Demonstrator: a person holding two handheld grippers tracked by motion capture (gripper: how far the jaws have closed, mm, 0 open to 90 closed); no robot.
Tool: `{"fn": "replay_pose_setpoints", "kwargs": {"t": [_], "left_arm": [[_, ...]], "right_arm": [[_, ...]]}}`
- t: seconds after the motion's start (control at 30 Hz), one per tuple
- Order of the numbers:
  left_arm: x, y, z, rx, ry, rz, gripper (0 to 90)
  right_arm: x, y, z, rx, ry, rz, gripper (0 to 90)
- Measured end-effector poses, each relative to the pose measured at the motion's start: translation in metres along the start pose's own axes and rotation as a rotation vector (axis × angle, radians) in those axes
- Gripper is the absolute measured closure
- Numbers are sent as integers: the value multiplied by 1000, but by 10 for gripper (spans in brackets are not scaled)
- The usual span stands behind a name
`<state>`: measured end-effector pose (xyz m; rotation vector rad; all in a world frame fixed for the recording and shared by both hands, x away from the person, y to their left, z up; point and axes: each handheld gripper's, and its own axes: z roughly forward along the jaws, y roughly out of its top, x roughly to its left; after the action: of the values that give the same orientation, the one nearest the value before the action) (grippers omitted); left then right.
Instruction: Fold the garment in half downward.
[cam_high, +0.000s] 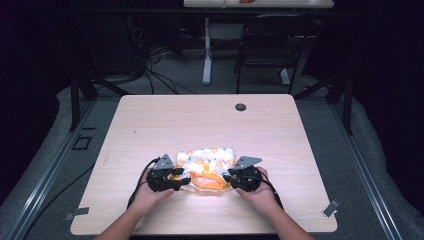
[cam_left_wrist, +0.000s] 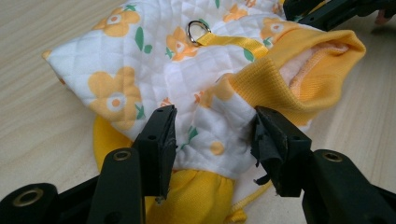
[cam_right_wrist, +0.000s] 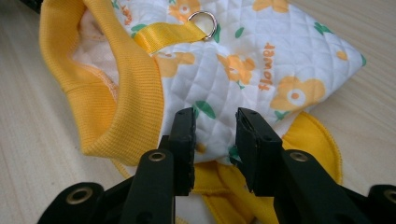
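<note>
1. Both forearms come in over the near edge of the bench and angle slightly toward each other.
2. The left hand grips the left gripper from behind, near the middle of the bench's near half, jaws pointing inward to the right.
3. The right hand holds the right gripper the same way, jaws pointing inward to the left, facing the other gripper.
4. In the left gripper view, the jaws stand wide apart.
5. In the right gripper view, the jaws are parted by a narrower gap.
</note>
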<state>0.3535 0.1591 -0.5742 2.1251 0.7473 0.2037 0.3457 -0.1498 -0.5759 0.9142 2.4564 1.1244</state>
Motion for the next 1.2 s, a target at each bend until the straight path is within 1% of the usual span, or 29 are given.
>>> {"fn": "replay_pose_setpoints", "kwargs": {"t": [0.03,0.1,0.17,0.23,0.27,0.3,0.4,0.5,0.53,0.6,0.67,0.83,0.9,1.0,1.07,1.2], "left_arm": [[0,1,0,4,4,4,499],[-1,4,1,11,12,10,501],[-2,5,1,18,16,15,503],[-2,6,1,22,12,15,503],[-1,7,0,21,11,15,503],[0,8,-1,19,6,8,503],[3,14,-6,-13,-2,-23,503],[5,24,-9,-40,12,-32,501],[5,27,-8,-40,16,-41,500],[5,32,-6,-30,37,-34,495],[4,36,-2,-35,42,-33,493],[6,41,2,-49,47,-63,490],[6,42,3,-40,59,-65,489],[7,42,3,-38,53,-72,486],[7,41,4,-18,48,-61,486],[1,31,6,37,10,-37,483]], "right_arm": [[-1,0,0,10,-1,-2,676],[-2,0,1,-1,-4,9,676],[-4,0,1,-1,-4,9,676],[-3,0,1,-7,-3,14,676],[-4,0,1,-1,-4,8,676],[-3,0,1,-1,-5,7,676],[-3,0,1,-2,-7,4,676],[-2,0,2,-4,-8,5,676],[-2,0,1,2,-12,0,676],[-1,0,1,1,-14,-1,676],[-1,0,1,5,-12,-5,675],[-1,0,1,2,-14,-6,675],[0,0,1,-2,-13,-2,675],[0,0,1,-2,-13,-1,675],[0,0,1,-4,-12,-2,675],[0,0,0,0,-14,-4,674]]}}
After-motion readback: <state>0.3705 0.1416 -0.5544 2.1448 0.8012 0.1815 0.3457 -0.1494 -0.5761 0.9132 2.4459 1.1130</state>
